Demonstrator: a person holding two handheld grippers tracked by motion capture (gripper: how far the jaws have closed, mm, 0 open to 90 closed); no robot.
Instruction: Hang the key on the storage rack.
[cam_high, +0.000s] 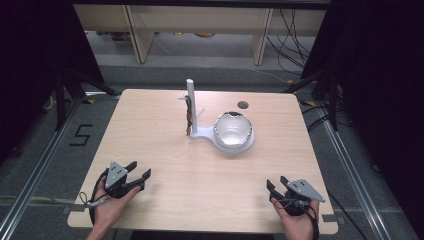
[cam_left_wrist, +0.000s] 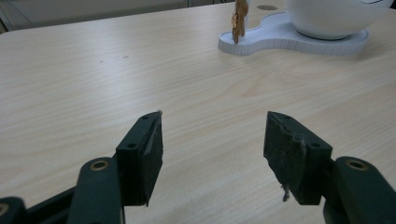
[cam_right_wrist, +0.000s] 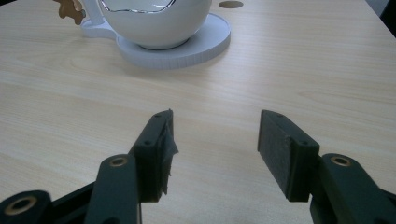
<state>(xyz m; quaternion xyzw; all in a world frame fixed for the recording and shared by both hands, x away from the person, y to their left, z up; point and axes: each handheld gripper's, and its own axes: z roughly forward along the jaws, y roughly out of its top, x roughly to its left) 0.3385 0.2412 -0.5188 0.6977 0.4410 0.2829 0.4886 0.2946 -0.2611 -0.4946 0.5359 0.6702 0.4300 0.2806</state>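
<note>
The light wooden surface (cam_high: 165, 165) is carrying 1 white plastic stand (cam_high: 205, 133) with an upright post (cam_high: 192, 102), sitting just above the centre of the high view. A round white bowl with a shiny silver lining (cam_high: 232, 129) is resting on the wide round end of that stand, likely so it sits steady and within reach of both hands. A small brown dangling piece (cam_high: 188, 114) is hanging against the post, apparently clear of the surface, probably so it can be picked off freely; what it is cannot be told.

The left tongs (cam_high: 141, 175) are sitting at the lower left of the high view, released, with nothing between the 2 black pads (cam_left_wrist: 154, 154). Their jaws are pointing toward the stand, which shows at the upper right of the left gripper view, well apart from them.

The right tongs (cam_high: 273, 189) are sitting at the lower right of the high view, also released and holding nothing. Their jaws are aimed at the bowl, seen at the top left of the right gripper view, well apart. Both hands seem poised low at the near edge, judged ready to reach in.
</note>
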